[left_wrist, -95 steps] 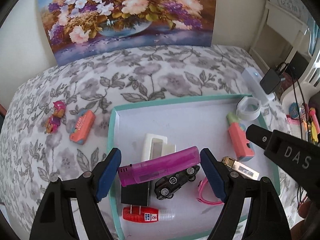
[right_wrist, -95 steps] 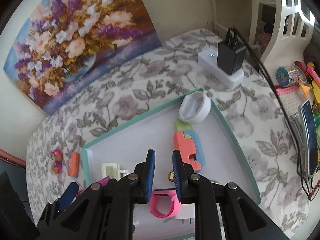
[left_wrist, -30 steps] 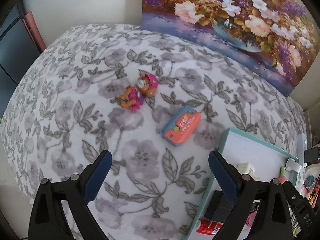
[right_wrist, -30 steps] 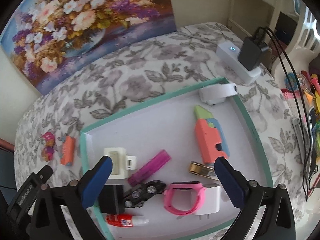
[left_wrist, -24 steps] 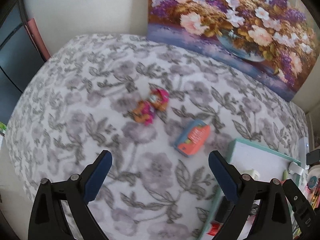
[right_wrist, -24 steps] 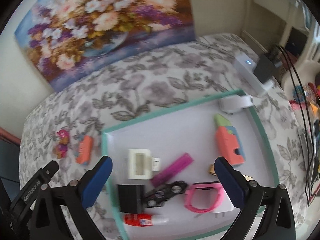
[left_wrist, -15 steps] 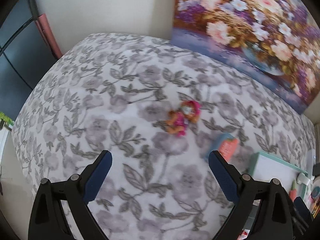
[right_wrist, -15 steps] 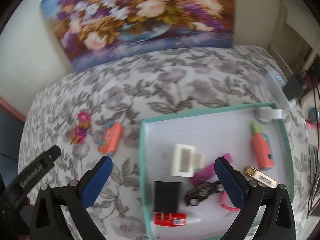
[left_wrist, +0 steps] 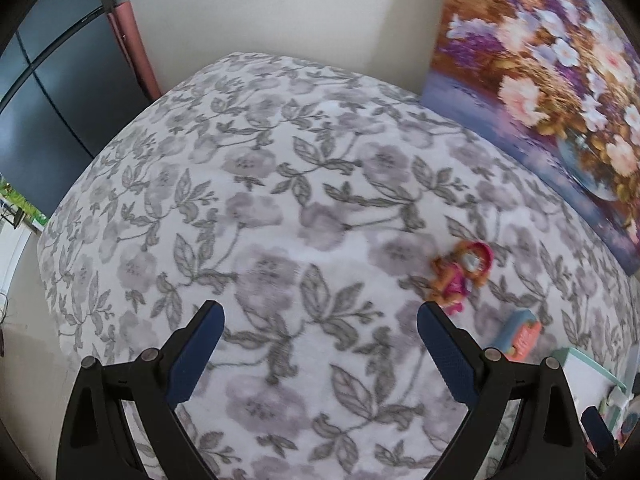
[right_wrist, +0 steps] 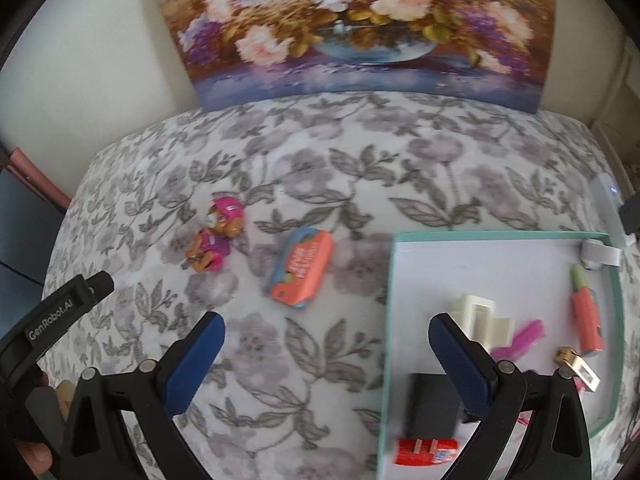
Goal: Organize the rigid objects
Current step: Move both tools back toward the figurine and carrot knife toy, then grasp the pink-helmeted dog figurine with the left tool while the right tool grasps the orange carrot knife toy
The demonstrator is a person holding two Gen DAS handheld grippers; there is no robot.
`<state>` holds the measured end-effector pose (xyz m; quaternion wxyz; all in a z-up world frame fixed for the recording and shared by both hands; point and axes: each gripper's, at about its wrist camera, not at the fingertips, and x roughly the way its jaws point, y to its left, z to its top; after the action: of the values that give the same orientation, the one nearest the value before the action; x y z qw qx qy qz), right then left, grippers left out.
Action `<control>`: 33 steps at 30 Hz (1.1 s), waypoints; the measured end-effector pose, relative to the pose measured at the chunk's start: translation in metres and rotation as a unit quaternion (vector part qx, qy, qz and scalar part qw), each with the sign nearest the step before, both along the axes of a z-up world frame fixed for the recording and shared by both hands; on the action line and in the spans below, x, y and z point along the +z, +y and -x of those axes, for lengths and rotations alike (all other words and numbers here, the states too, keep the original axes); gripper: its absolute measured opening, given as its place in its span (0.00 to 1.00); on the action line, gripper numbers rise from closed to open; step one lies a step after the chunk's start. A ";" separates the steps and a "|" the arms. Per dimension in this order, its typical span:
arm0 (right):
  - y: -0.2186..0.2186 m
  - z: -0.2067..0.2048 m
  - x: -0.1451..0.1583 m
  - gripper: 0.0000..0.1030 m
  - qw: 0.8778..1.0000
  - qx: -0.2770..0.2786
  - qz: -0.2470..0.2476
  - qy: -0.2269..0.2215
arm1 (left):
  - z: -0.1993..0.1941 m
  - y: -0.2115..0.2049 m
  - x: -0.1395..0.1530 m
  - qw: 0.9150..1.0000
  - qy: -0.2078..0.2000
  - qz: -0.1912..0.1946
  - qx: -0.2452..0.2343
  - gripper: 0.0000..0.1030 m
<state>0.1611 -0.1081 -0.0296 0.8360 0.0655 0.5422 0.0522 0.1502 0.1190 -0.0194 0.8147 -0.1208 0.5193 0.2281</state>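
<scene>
Both tools, left [left_wrist: 318, 330] and right [right_wrist: 326, 342], are held spread and empty; the toy [right_wrist: 218, 240] and eraser [right_wrist: 302, 272] are seen ahead of the right tool, outside the tray [right_wrist: 386, 320].

floral bedcover [right_wrist: 340, 184]: soft matt cloth | pup figure [right_wrist: 218, 236]: glossy plastic | orange case [right_wrist: 302, 272]: smooth plastic | teal tray [right_wrist: 500, 236]: matt card-like rim, smooth pale floor | padlock [right_wrist: 576, 366]: shiny brass-coloured metal | flower painting [right_wrist: 360, 28]: textured canvas look | finger pads [right_wrist: 194, 364]: matt blue, ribbed
</scene>
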 end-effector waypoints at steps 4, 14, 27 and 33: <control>0.006 -0.011 -0.002 1.00 1.000 0.009 -0.006 -0.014 | -0.008 0.009 -0.002 1.000 -0.006 0.008 0.003 0.94; 0.011 -0.046 -0.022 0.94 0.999 0.009 -0.037 -0.025 | -0.037 0.006 -0.022 1.000 -0.007 0.019 -0.013 0.94; 0.031 -0.063 -0.054 0.77 1.000 0.024 0.000 -0.003 | -0.060 0.004 -0.046 0.999 -0.009 0.026 -0.040 0.94; 0.035 -0.070 -0.067 0.72 1.000 0.026 0.011 0.006 | -0.069 -0.009 -0.059 0.997 -0.005 0.038 -0.072 0.94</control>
<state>0.2313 -0.0732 -0.0962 0.8317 0.0420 0.5495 0.0676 0.2196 0.1095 -0.0785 0.8264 -0.1153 0.5310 0.1478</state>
